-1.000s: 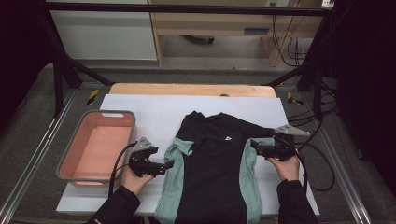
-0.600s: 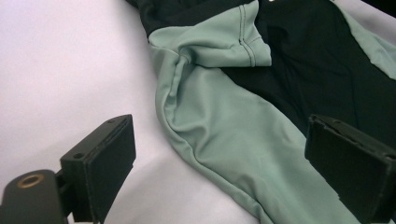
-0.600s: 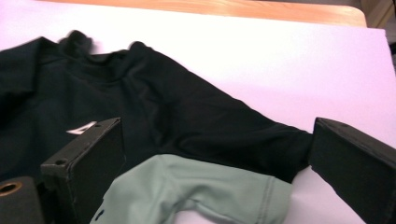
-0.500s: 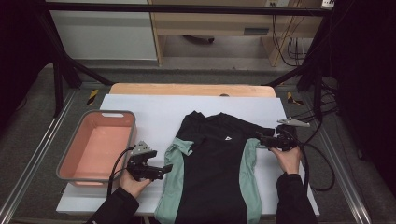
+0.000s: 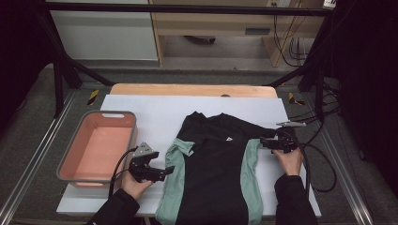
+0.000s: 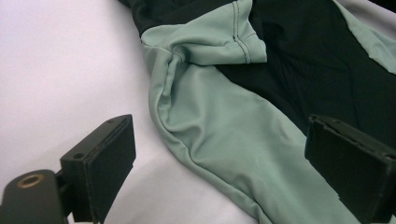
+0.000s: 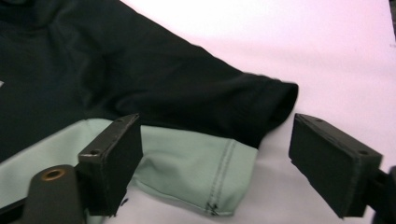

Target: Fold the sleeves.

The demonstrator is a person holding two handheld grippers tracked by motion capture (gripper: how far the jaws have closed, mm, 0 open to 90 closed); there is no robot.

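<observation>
The right gripper has its fingers wide apart, though they have just been closing a bit. The end of the shirt's right sleeve lies between them, and the pads do not press on it. The sleeve is black on top with a green cuff under it. A hand holds this gripper at the right edge of the shirt.

The left gripper also has its fingers wide apart and holds nothing. The green side panel of the shirt lies between them, flat on the bench. The folded left sleeve is a little farther off.

The black and green shirt lies flat in the middle of the white bench, with its neck at the far end and its hem hanging over the near edge. It has a small white mark on the chest.

A pink tub stands on the left of the bench, near the left gripper but not touching the shirt.
</observation>
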